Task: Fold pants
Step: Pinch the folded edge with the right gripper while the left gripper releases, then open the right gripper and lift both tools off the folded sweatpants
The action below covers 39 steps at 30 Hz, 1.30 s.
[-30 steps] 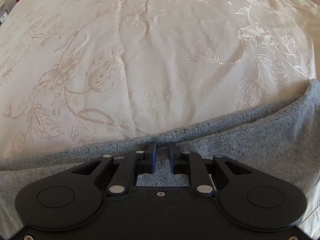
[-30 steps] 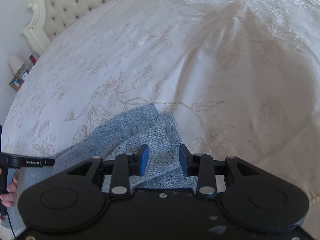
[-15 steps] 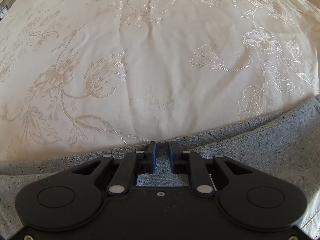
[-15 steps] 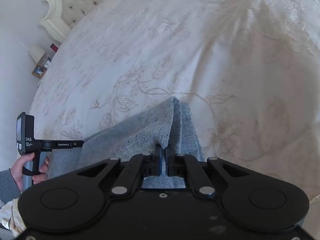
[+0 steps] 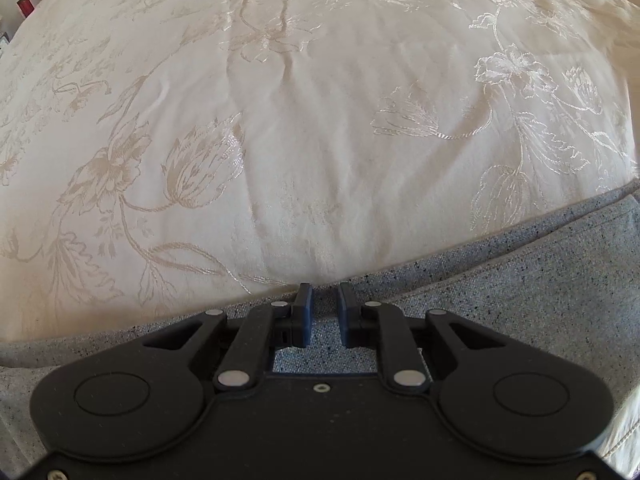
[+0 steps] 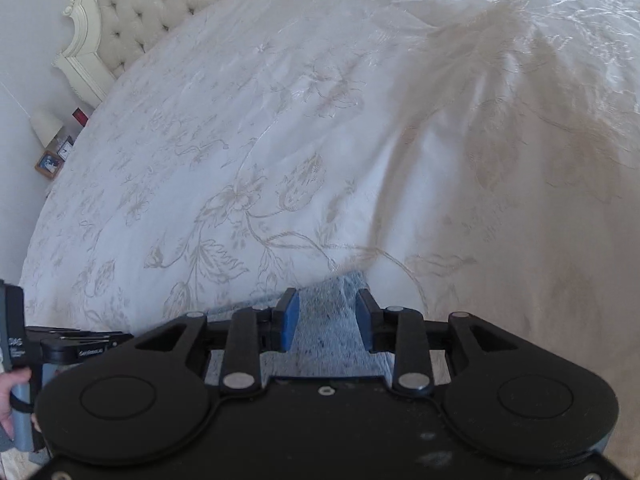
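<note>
We note the right gripper (image 6: 325,322): matte black body, silver pivot screws, blue pads (image 6: 289,322); the left gripper (image 5: 323,314) alike, dark pads.

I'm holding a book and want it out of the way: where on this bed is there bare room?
Everything beyond the grey pants is bare bedspread, up to the tufted headboard. The near edge is crowded: pants and both grippers, left and right.

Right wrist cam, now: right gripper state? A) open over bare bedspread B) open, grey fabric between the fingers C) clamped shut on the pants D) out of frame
B: the right gripper shows a wide gap between its blue pads, with the pants lying in that gap.
</note>
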Each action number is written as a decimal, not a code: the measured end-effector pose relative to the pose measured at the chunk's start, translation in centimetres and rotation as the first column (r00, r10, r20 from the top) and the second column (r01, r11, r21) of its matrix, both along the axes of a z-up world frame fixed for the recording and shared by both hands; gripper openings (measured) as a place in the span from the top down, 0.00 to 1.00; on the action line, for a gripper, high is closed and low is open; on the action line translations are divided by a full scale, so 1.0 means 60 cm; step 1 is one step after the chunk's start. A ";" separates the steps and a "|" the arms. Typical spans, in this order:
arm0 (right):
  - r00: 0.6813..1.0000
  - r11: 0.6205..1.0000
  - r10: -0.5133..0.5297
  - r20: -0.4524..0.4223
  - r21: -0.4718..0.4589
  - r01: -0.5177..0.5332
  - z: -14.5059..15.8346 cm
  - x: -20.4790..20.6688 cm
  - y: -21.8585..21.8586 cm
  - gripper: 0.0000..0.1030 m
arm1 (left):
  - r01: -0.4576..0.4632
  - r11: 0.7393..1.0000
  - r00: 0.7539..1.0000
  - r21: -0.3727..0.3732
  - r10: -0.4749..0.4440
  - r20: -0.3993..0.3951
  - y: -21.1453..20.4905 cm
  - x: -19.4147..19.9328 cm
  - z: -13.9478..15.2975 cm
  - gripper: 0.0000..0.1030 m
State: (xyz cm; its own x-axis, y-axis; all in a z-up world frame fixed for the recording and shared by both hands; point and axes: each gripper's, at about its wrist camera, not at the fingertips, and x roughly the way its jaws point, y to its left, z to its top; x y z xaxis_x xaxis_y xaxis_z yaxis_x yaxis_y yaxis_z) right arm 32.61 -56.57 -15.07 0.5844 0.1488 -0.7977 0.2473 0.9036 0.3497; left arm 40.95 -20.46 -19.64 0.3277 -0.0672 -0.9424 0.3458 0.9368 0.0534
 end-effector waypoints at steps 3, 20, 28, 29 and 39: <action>0.998 0.999 0.036 -0.051 -0.011 -0.037 -0.026 0.040 0.009 0.66 | 0.015 1.000 1.000 -0.001 -0.015 0.005 0.000 -0.001 0.005 0.77; 0.997 0.981 -0.051 -0.049 -0.192 0.041 -0.068 0.070 0.036 0.97 | -0.043 0.999 0.994 0.008 0.042 0.099 0.149 -0.100 0.067 0.77; 0.993 0.964 -0.114 -0.021 -0.246 0.106 -0.053 0.062 0.048 0.97 | -0.115 0.992 0.986 0.060 0.106 0.131 0.177 -0.073 0.040 0.76; 0.993 0.959 -0.119 -0.026 -0.262 0.108 -0.054 0.062 0.051 0.97 | -0.112 0.992 0.984 0.049 0.104 0.142 0.177 -0.070 0.044 0.76; 0.988 0.939 -0.134 -0.078 -0.327 0.102 -0.075 0.080 0.068 0.93 | -0.203 0.956 0.973 0.211 0.173 0.150 0.256 -0.054 0.025 0.75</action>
